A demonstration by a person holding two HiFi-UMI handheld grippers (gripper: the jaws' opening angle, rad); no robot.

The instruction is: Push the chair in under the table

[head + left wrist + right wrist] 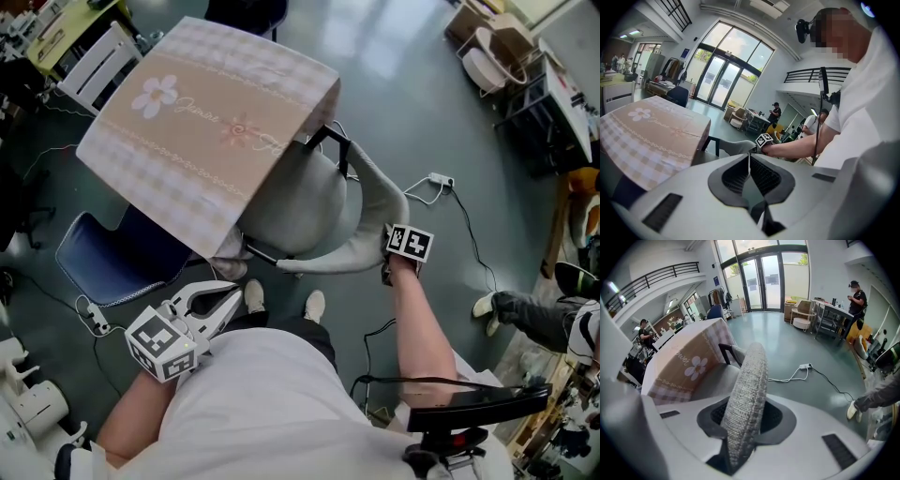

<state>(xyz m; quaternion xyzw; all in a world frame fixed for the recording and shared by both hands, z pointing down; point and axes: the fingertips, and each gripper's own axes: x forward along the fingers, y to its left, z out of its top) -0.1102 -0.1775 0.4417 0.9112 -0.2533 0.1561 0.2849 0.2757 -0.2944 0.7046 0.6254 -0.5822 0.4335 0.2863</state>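
Grey-green floor (422, 94) was spread through a tall hall with glass doors at the far end.

The right gripper (388, 261) was clamped on the backrest (750, 380), whose woven rim was pinched between the partly closed jaws. The left gripper (749, 165) was held low by the body with its jaws brought together and nothing between them.

The chair (300, 202) was found with its seat partly tucked under the near right corner of the table (206, 122), and the backrest was left out on the near side. A blue chair (103, 262) was seen under the left edge.

The chair was judged fairly light, with a stiff dark frame (333, 141) and a soft padded back. The fabric would likely give a little under the pads but should not slip. The top rim, where hold had been taken, was judged the best place. A push applied that high might tip the chair rather than slide it, since the feet could not be seen.

A flower and a line of cursive script were printed on the checked cloth, but the script could not be read. No brand was made out.
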